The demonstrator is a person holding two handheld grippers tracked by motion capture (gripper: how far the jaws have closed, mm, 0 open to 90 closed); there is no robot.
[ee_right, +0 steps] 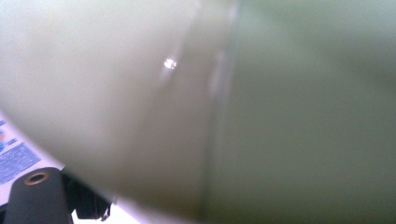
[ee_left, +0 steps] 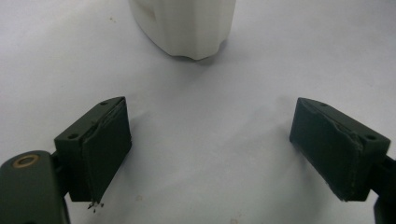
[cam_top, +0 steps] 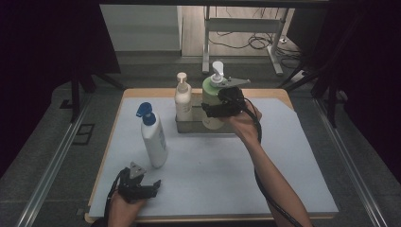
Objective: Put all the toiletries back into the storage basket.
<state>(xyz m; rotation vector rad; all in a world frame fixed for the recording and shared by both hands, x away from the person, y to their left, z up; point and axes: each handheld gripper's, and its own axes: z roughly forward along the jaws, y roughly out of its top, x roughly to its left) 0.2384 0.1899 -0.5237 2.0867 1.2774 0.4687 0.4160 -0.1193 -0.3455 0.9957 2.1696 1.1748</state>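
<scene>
At the back of the surface [cam_top: 283, 156], the green pump bottle [cam_top: 211, 94] sits in the grey tray [cam_top: 189, 126] beside the cream pump bottle [cam_top: 183, 97], with the right hand-held gripper [cam_top: 215, 109] clamped on its body. It looks rigid, smooth, probably slippery and top-heavy; mid-body is the best hold. The left hand-held gripper [ee_left: 210, 154] rests with jaws apart near the white spray bottle [cam_top: 153, 137].

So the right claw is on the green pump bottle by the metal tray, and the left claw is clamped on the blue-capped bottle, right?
Not quite. The left claw is open and holds nothing; the left gripper view shows the blue-capped bottle standing apart beyond it. The right claw is on the green pump bottle at the metal tray.
</scene>
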